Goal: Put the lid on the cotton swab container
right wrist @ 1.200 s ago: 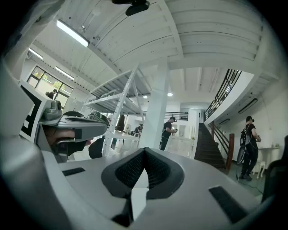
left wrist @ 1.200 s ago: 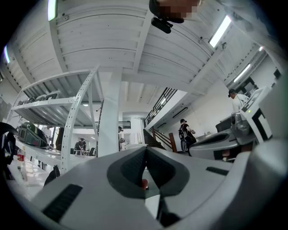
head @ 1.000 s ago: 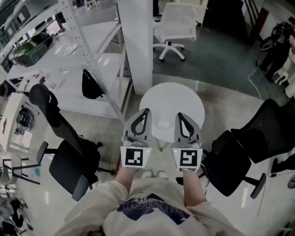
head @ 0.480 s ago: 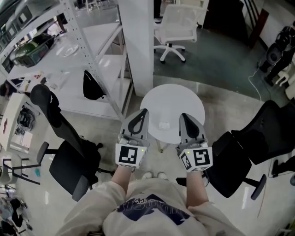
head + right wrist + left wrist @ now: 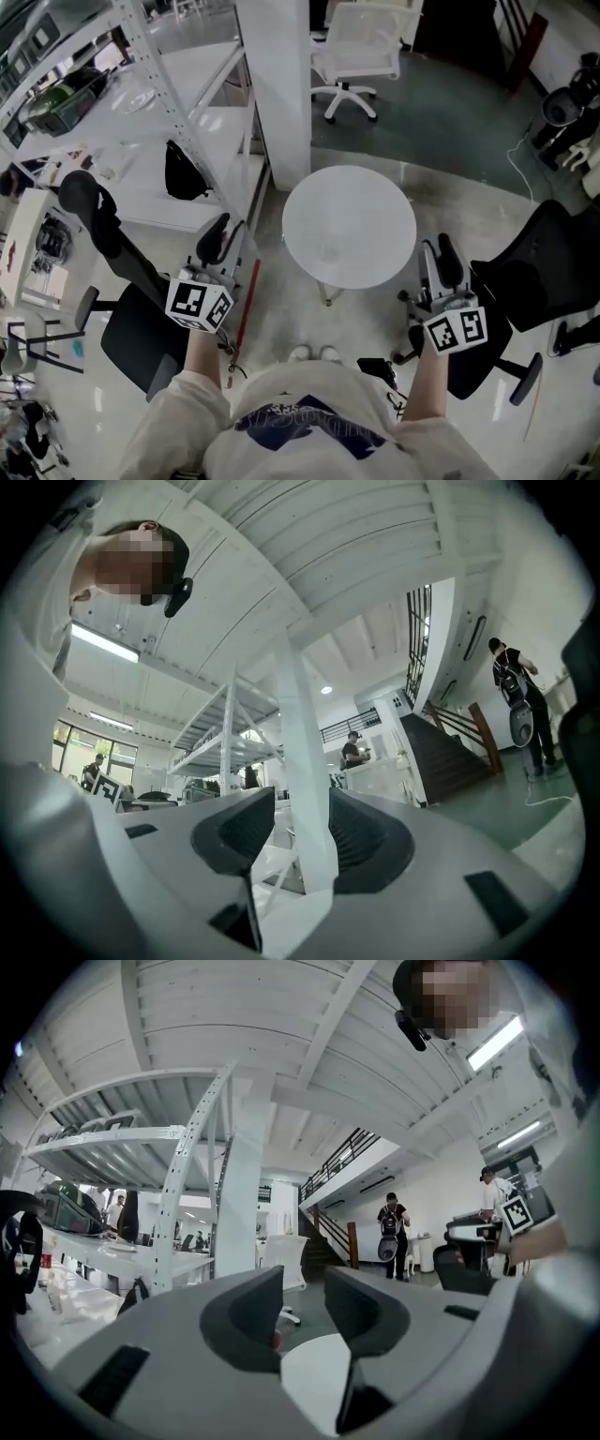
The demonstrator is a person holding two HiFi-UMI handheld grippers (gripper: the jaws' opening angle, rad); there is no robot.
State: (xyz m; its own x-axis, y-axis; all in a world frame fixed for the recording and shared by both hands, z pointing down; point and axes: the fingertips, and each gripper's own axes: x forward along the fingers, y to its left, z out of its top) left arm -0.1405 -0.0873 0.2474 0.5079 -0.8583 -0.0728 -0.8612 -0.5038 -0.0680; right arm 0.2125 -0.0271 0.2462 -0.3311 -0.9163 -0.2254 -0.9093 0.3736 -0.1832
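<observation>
Head view: a round white table (image 5: pixel 375 202) stands between black office chairs (image 5: pixel 141 328), with white shelving (image 5: pixel 187 84) to the left. The cotton swab container (image 5: pixel 329 251) shows only as a small, faint patch near the table's front edge. The left gripper (image 5: pixel 220 242) and the right gripper (image 5: pixel 441 258) are held off the table's sides, their jaws opening with nothing between them.

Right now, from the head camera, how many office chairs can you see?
3: the white chair beyond the round table, the left black chair by the shelving, the right black chair beside the table. Others may be cut off at the frame edges.
</observation>
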